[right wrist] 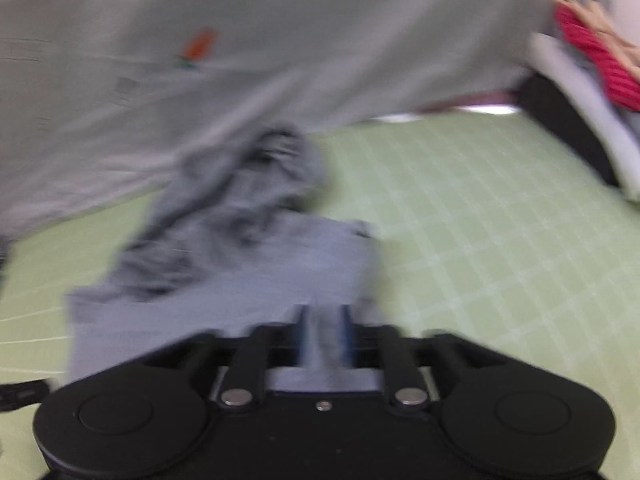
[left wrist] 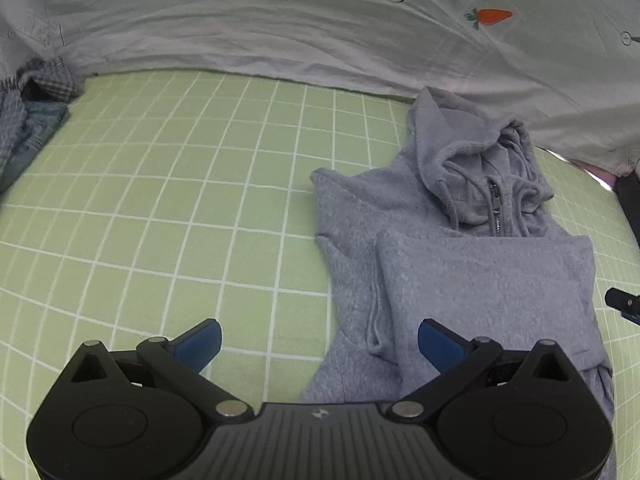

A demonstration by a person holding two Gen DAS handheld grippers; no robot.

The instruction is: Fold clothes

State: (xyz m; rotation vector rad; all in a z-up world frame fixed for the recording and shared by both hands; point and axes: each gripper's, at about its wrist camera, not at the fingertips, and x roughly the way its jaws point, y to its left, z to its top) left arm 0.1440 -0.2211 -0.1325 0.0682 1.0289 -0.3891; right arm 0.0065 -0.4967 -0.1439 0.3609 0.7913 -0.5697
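Observation:
A grey zip-up hoodie (left wrist: 460,272) lies on the green gridded sheet (left wrist: 180,200), hood toward the far side and one part folded flat across its front. My left gripper (left wrist: 318,334) hangs low over the hoodie's near left edge. It is open wide: one blue pad is over bare sheet, the other over the cloth, and nothing is between them. The right wrist view is blurred. There my right gripper (right wrist: 325,320) hovers over the hoodie (right wrist: 240,272) near its right side. Its fingers stand close together with grey cloth showing between them; whether they pinch it is unclear.
A white cover (left wrist: 280,20) with a carrot print lies rumpled along the far edge. Plaid and denim clothes (left wrist: 28,112) are heaped at the far left. A red-and-tan thing (right wrist: 592,52) and a dark edge sit at the far right. A dark piece of the right gripper (left wrist: 624,306) shows beside the hoodie.

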